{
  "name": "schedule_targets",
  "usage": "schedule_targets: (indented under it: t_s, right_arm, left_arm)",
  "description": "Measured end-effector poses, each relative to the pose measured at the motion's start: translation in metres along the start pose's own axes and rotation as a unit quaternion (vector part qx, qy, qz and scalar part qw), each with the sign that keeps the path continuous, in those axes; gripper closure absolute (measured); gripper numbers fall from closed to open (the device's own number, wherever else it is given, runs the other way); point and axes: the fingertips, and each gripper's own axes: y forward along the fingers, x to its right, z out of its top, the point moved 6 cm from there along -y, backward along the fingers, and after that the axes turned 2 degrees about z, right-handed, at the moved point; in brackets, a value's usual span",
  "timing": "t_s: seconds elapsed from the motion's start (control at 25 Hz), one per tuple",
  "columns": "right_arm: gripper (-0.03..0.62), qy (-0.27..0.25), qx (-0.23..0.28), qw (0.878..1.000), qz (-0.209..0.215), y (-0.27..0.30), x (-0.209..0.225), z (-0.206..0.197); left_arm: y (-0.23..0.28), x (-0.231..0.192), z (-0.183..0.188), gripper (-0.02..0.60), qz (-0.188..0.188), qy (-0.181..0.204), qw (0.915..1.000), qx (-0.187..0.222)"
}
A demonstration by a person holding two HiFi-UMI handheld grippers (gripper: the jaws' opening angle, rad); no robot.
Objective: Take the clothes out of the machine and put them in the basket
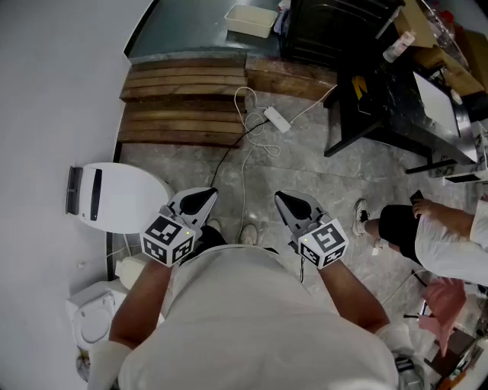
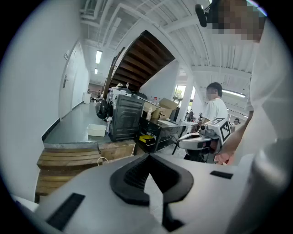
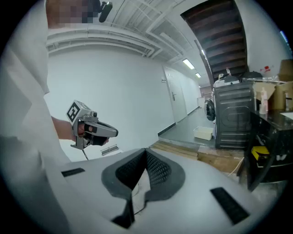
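Note:
Both grippers are held close in front of the person's chest, over a grey stone floor. My left gripper (image 1: 201, 199) (image 2: 147, 157) is shut with nothing between its jaws. My right gripper (image 1: 290, 202) (image 3: 145, 151) is also shut and holds nothing. Each shows in the other's view: the right gripper (image 2: 201, 139) and the left gripper (image 3: 98, 130). Far back by the wall stands a front-loading machine (image 3: 209, 110) (image 2: 101, 109) beside a dark metal cabinet (image 2: 123, 117). No clothes show in any view.
A white rounded appliance (image 1: 114, 196) stands at the left wall. Wooden pallets (image 1: 183, 107) lie ahead, with a power strip (image 1: 276, 119) and cable beside them. A white tub (image 1: 250, 19) sits on the raised floor. A black table (image 1: 396, 99) and a seated person (image 1: 435, 236) are at the right.

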Motion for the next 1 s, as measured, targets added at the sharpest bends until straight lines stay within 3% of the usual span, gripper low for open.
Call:
schedule_targets:
  t_s: [0.24,0.48,0.52,0.56,0.6,1.0]
  right_arm:
    - [0.591,0.002,0.001,1.000,0.002,-0.004,0.012,-0.006]
    - [0.591,0.001,-0.010,1.000,0.012,0.022,0.017,-0.007]
    - [0.591,-0.003,-0.014,1.000,0.015,0.029,0.017,-0.006]
    - [0.591,-0.006,-0.018,1.000,0.018,0.036,0.016,-0.005]
    - [0.591,-0.008,-0.023,1.000,0.020,0.044,0.016,-0.004]
    - [0.591,-0.044,-0.060,0.997,0.032,0.156,0.028,0.038]
  left_arm:
    - [0.009,0.006,-0.002,0.583,0.006,-0.004,1.0000,-0.002]
    - [0.008,-0.021,0.002,0.583,0.024,-0.007,0.9995,0.020]
    - [0.009,-0.029,0.005,0.557,0.028,-0.006,0.9992,0.029]
    - [0.011,-0.038,0.007,0.450,0.029,-0.006,0.9990,0.034]
    - [0.014,-0.047,0.010,0.390,0.029,-0.007,0.9989,0.037]
    - [0.036,-0.173,0.063,0.379,0.013,-0.004,0.9982,0.058]
